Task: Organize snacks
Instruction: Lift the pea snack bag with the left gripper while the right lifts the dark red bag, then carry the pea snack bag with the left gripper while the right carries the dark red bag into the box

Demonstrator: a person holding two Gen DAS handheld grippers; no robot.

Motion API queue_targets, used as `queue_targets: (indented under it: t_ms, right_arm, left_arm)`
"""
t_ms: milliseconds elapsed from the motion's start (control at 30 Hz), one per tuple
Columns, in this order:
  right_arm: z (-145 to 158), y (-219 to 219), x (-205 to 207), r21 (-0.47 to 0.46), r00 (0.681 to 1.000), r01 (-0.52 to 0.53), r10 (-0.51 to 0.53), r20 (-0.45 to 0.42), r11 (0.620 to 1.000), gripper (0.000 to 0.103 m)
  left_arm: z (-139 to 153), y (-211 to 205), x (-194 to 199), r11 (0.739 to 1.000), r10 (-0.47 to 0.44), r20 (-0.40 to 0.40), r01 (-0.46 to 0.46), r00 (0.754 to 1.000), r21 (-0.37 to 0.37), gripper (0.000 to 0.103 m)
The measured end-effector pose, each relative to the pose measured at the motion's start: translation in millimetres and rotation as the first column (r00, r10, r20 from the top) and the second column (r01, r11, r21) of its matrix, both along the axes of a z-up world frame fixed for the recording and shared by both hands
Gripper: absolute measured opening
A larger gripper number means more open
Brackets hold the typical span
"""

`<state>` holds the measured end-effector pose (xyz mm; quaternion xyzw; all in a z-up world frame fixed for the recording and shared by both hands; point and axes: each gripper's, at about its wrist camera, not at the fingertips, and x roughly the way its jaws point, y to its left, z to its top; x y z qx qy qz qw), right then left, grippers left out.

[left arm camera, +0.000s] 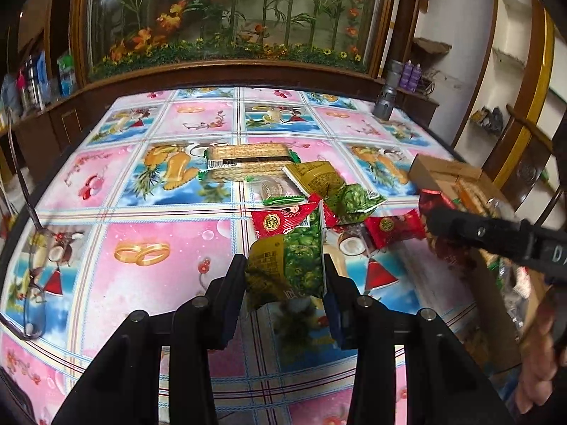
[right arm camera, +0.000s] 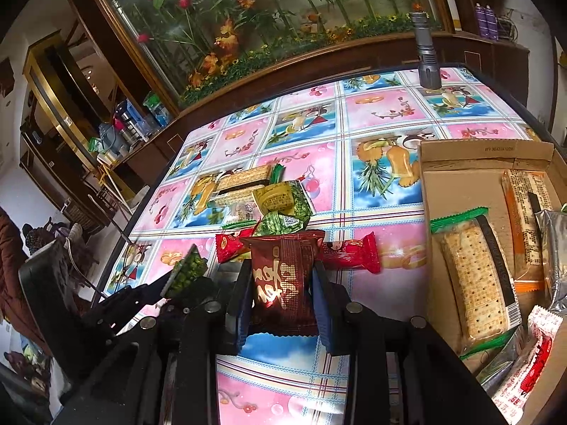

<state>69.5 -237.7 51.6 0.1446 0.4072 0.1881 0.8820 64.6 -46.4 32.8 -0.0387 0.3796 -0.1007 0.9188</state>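
My left gripper (left arm camera: pixel 285 265) is shut on a green and gold snack packet (left arm camera: pixel 288 267), held just above the table; the same packet (right arm camera: pixel 187 272) shows at the lower left of the right wrist view. My right gripper (right arm camera: pixel 281 276) is shut on a dark red snack packet (right arm camera: pixel 283 276), also lifted. Ahead lies a loose pile: red packets (left arm camera: pixel 280 221) (right arm camera: pixel 349 251), green packets (left arm camera: pixel 354 198) (right arm camera: pixel 283 221), a gold packet (left arm camera: pixel 317 175) and a long biscuit pack (left arm camera: pixel 248 161). A cardboard box (right arm camera: pixel 460 184) at the right holds cracker packs (right arm camera: pixel 475 283) and other snacks.
The table wears a pink and blue patterned cloth (left arm camera: pixel 159 248). A grey torch (right arm camera: pixel 427 56) stands at the far right corner. Glasses (left arm camera: pixel 35 276) lie at the left edge. A glass cabinet with artificial plants (left arm camera: pixel 230 17) backs the table. A person's hand (left arm camera: pixel 538 361) shows at right.
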Motion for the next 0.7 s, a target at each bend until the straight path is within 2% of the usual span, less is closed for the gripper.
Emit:
queue_targets:
  t_ms: [467, 700]
  right_arm:
    - [6, -12, -1, 0.009, 0.999, 0.028, -0.028, 0.019, 1.000, 0.034]
    - [19, -45, 0, 0.061, 0.994, 0.094, -0.097, 0.041, 0.994, 0.034]
  left_arm:
    - [6, -5, -5, 1.000, -0.015, 0.037, 0.015, 0.999, 0.005, 0.039]
    - [18, -34, -11, 0.997, -0.070, 0.049, 0.071, 0.996, -0.024, 0.039]
